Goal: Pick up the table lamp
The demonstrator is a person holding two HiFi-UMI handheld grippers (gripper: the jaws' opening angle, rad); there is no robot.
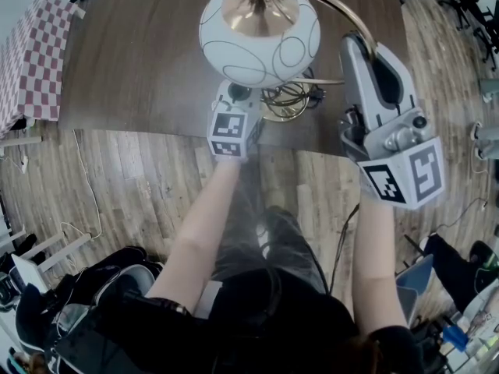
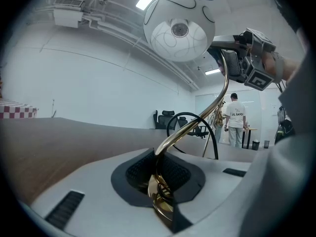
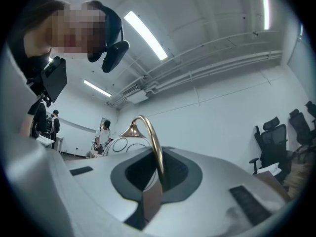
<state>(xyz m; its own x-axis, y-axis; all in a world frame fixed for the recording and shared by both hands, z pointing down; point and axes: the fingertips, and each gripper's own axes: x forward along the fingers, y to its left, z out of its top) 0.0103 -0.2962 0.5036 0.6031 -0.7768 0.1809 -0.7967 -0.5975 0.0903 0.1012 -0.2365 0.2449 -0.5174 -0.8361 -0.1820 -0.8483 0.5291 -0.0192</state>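
My left gripper is clenched on the lowest bend of the table lamp with a white line-patterned glass globe and curved brass stem. My right gripper is clamped on the stem's upper arc. The lamp's base sits by the near edge of the dark brown wooden table. My worry is that thin, polished tube: I judge it could twist between the pads, since the heavy globe hangs off to one side, and swing the glass into a gripper. The black cord looped by the base might also snag. Only the head view shows the base and the table edge. Only the gripper views show the pads biting the brass, and none settles whether the base has lifted.
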